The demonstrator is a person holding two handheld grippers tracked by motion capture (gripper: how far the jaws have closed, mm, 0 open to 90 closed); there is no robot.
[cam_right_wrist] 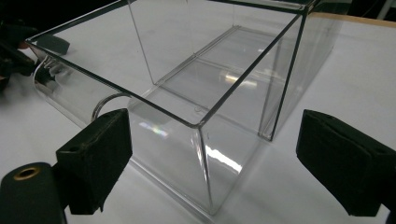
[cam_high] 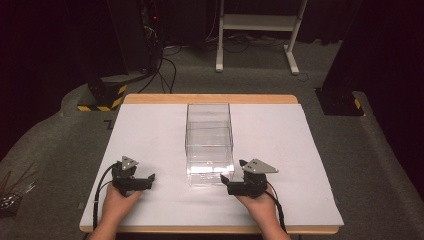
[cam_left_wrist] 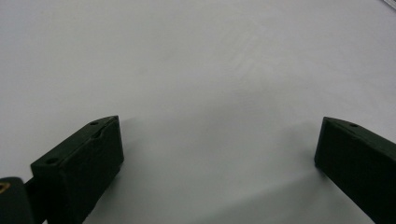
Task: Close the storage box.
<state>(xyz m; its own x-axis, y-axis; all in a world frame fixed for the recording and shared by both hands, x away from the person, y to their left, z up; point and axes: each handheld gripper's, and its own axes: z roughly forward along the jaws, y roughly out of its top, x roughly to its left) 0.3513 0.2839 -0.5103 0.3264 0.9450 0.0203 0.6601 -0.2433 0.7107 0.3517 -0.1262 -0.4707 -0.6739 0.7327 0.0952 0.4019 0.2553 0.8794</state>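
From the high view, a clear plastic box (cam_high: pixel 209 145) is seen standing open-topped on the middle of the white table (cam_high: pixel 150 130), its near end rounded. The right gripper (cam_high: pixel 229 179) is held just beside that near right corner, jaws parted; the left gripper (cam_high: pixel 148 180) is rested well apart from it on bare tabletop.

In the left gripper view, two black jaws are spread wide over the matte white surface, with nothing between them.

In the right gripper view, the jaws are set wide, and the box's (cam_right_wrist: pixel 205 84) near corner is framed between them, apparently not yet touched. Thin, rigid, glossy walls are shown, with sharp straight rims, an inner divider and a curved front lip carrying a round finger hole (cam_right_wrist: pixel 106 103). The box is judged light, stiff, slippery and prone to scratching or cracking under a hard pinch. A single wall, taken over the rim near a corner, is judged the best hold.
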